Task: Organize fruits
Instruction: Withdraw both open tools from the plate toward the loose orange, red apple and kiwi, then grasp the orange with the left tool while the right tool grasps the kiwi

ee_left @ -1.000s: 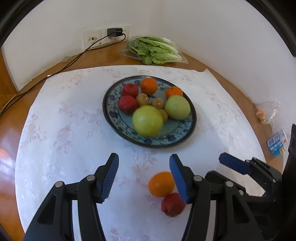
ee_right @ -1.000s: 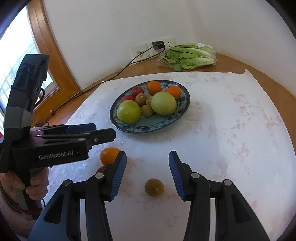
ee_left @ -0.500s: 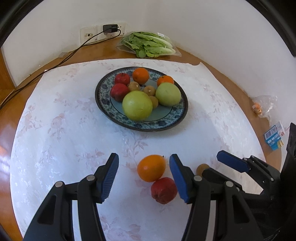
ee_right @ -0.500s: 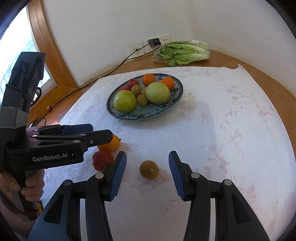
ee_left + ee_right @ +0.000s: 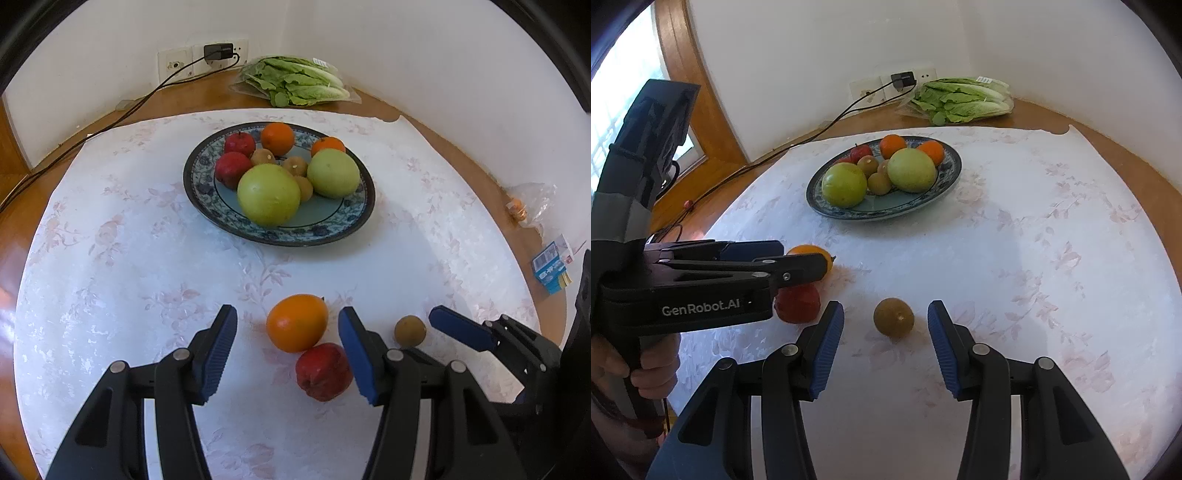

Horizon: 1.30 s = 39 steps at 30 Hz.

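A blue patterned plate holds several fruits: green apples, red apples, oranges and kiwis. On the white cloth in front of it lie an orange, a red apple and a kiwi. My left gripper is open, with the orange between its fingers and the red apple just behind it. My right gripper is open, with the kiwi between its fingertips. The left gripper partly hides the orange in the right wrist view.
A bag of lettuce lies at the back by a wall socket with a plugged cable. A small blue carton and a plastic bag sit at the table's right edge. A wooden window frame stands on the left.
Both grippers have drawn back from the plate and lowered. The orange now sits between the left fingers, and the kiwi between the right fingers. Both stay open.
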Tool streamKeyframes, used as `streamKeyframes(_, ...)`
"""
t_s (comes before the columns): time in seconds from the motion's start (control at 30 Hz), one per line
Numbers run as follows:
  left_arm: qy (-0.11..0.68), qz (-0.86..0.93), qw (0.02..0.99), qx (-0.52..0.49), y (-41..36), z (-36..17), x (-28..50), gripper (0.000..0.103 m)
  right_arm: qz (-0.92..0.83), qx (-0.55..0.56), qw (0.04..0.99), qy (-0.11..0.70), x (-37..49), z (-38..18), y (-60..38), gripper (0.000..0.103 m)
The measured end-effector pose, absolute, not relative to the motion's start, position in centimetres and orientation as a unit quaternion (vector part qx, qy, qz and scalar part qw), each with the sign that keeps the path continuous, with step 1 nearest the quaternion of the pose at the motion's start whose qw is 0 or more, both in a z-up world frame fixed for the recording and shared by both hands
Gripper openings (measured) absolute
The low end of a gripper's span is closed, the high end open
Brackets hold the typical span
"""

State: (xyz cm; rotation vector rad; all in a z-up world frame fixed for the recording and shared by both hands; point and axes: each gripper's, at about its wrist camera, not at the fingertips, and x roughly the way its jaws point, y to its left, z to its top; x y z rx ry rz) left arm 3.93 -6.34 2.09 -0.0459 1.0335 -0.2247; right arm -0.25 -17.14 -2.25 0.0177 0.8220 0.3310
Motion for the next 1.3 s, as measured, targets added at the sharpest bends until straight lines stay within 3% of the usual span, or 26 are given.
streamKeyframes(0.37, 0.493, -0.105, 0.864, -0.021, -6.58, 1.66, 3.97, 0.060, 0.168, 0.012, 0.901, 0.400, -0.54, -2.73, -17.24, 0.048)
streamKeyframes(0.7, 0.487, -0.106, 0.867, -0.021, -6.63, 1.55, 3.90, 0.060, 0.168, 0.015, 0.900, 0.401, -0.32, -3.11, -17.44, 0.041)
streamKeyframes(1.1, 0.478, -0.122, 0.870, -0.022, -6.92, 1.68, 3.68, 0.039, 0.166, 0.015, 0.902, 0.398, -0.21, -3.25, -17.54, 0.027)
streamKeyframes(1.3, 0.478, -0.125, 0.869, -0.032, -6.54, 1.72, 3.70, 0.037, 0.166, 0.017, 0.903, 0.397, -0.15, -3.29, -17.56, 0.026)
